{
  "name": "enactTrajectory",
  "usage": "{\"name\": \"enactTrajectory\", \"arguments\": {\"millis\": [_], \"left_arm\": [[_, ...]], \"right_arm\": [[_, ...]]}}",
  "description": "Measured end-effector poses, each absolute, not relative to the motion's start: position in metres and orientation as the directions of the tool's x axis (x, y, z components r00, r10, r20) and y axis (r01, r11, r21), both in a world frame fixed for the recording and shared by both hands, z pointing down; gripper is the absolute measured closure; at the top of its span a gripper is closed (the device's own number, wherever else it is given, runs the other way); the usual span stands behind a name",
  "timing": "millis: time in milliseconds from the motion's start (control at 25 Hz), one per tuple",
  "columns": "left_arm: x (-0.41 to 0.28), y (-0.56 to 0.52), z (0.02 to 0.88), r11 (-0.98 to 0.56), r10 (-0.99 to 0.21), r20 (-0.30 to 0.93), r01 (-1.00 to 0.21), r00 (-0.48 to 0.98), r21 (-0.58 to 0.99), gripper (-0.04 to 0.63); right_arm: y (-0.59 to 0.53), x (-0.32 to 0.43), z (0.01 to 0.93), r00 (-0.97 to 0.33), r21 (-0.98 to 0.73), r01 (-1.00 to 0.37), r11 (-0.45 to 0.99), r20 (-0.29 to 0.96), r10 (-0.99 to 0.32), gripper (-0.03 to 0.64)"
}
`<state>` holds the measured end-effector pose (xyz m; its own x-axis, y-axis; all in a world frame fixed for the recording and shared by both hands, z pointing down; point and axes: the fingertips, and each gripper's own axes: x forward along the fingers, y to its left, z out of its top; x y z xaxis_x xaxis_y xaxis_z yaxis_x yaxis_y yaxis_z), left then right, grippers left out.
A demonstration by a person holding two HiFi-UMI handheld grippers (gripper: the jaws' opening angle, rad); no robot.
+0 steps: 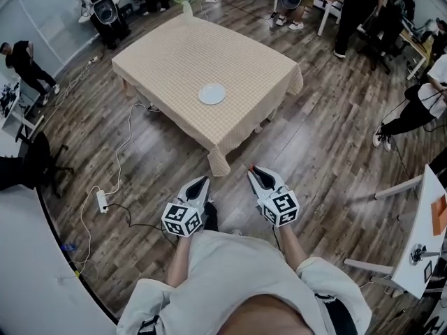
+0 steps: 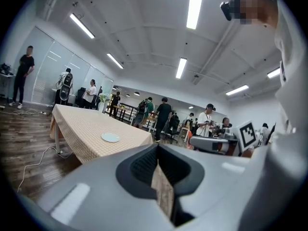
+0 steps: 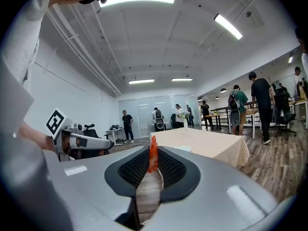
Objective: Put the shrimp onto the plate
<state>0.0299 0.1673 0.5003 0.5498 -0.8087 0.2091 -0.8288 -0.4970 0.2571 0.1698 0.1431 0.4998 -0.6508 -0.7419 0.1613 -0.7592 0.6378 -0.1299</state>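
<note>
Checkered-cloth table (image 1: 174,61), flower vase (image 1: 186,4), power strip (image 1: 103,201) on wooden floor (image 1: 314,152)

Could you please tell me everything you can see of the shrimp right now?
The shrimp is a small orange-red piece, glossy like plastic, pinched between the black ribbed pads of the right gripper, its narrow tip poking past the jaws. Only that sliver shows. It hangs above the wood floor, short of the table and its white plate.

A white plate (image 1: 211,93) lies on the cloth-covered table (image 1: 174,58), toward its near edge. A flower vase (image 1: 186,5) stands at the far corner. The left gripper (image 1: 204,180) and the right gripper (image 1: 253,170) hover near the table's near corner, with an orange shrimp (image 1: 251,167) at the right one's tips.
</note>
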Motion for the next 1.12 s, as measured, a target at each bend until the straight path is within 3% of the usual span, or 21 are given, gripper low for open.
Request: {"name": "enactTrajectory", "arguments": {"millis": [480, 1120], "left_arm": [[0.027, 0.101, 0.501, -0.539, -0.789, 0.186, -0.804, 0.586, 0.249, 0.584], [-0.061, -0.057, 0.502, -0.556, -0.767, 0.180, -0.778, 0.616, 0.293, 0.584]], "right_arm": [[0.082, 0.156, 0.501, -0.641, -0.113, -0.767, 0.631, 0.151, -0.752, 0.561], [-0.065, 0.068, 0.502, -0.626, -0.092, -0.777, 0.623, 0.225, -0.747, 0.561]]}}
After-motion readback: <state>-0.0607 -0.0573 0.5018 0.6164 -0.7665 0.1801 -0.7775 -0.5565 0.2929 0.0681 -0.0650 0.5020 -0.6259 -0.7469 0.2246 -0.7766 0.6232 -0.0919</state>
